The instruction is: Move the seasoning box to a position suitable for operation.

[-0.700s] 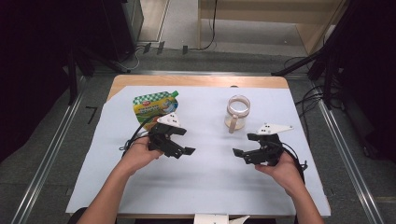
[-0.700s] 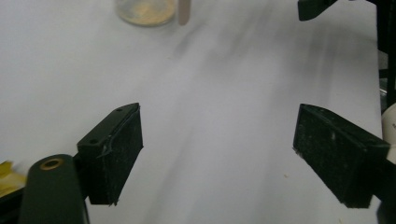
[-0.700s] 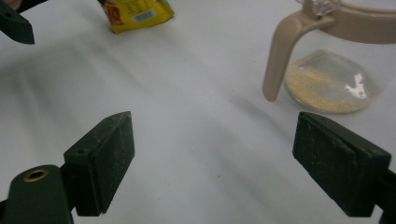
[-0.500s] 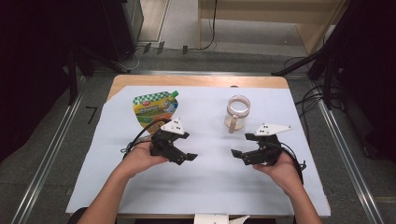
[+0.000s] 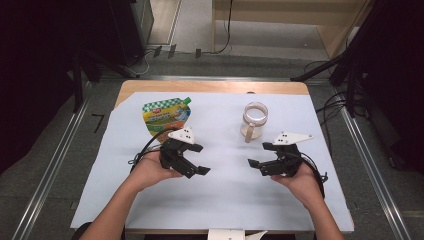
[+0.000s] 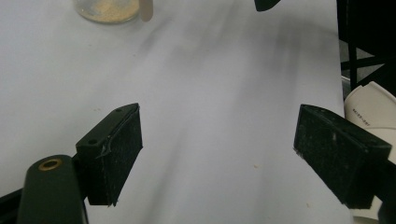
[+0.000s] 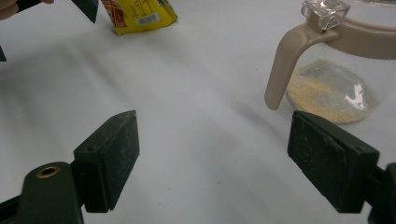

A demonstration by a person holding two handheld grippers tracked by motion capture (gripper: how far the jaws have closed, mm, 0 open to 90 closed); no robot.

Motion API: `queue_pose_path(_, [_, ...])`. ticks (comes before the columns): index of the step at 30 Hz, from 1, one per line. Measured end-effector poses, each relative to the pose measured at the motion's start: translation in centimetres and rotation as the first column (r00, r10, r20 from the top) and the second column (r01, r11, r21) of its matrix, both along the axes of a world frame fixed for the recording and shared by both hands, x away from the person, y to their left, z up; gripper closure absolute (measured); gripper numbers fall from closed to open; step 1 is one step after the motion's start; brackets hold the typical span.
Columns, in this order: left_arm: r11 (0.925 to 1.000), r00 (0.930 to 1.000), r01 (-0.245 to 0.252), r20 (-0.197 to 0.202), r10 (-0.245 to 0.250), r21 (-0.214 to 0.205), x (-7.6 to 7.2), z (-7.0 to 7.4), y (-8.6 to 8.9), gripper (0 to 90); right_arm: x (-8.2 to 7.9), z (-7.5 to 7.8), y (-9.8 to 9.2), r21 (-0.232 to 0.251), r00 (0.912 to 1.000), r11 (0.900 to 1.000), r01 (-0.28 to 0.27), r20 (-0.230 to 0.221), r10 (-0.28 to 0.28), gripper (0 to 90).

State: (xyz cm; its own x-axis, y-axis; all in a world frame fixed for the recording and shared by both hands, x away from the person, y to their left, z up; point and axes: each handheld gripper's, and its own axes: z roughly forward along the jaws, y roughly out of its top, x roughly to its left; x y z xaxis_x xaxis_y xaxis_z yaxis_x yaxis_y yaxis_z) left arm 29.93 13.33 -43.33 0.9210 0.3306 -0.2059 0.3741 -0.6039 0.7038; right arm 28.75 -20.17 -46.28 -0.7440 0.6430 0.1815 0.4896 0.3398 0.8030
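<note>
- My left gripper (image 5: 199, 159) has drifted down and toward the middle over the last half second, away from the pouch (image 5: 166, 116); its fingers (image 6: 112, 156) stand wide apart on nothing but bare white cloth (image 6: 210, 93).
- My right gripper (image 5: 259, 157) has barely shifted; its fingers (image 7: 109, 158) are likewise spread and empty.
- Just ahead of my right fingers and to their right stands the glass jug (image 7: 334, 74), its beige handle (image 7: 282, 65) turned my way.
- Farther off, the pouch lies flat, beyond my left fingers.
- I judge nothing is begun yet: both hands are squaring up.
</note>
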Motion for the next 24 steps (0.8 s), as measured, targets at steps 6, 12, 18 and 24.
queue_pose_path(6, [1.0,1.0,0.006,-0.007,-0.006,-0.004,-0.01,-0.06,-0.07,17.2,0.33,-0.28,0.2,0.005,0.9995,1.0,-0.008,-0.029,0.009,21.8])
queue_pose_path(12, [0.9999,0.9999,0.01,-0.012,-0.01,-0.012,-0.1,0.03,-0.09,17.2,0.51,-0.35,0.47,-0.002,0.9997,0.9999,-0.016,-0.019,0.015,23.3])
queue_pose_path(18, [0.9997,0.9997,0.0,-0.025,0.0,-0.025,-0.02,0.14,0.18,23.8,0.61,-0.3,0.21,0.0,0.9998,1.0,-0.007,-0.017,0.007,25.8])
queue_pose_path(24, [0.9996,0.9995,-0.005,-0.031,0.004,-0.028,-0.01,0.19,0.22,24.3,0.68,-0.22,0.07,0.004,0.9999,1.0,-0.003,-0.011,0.003,27.5])
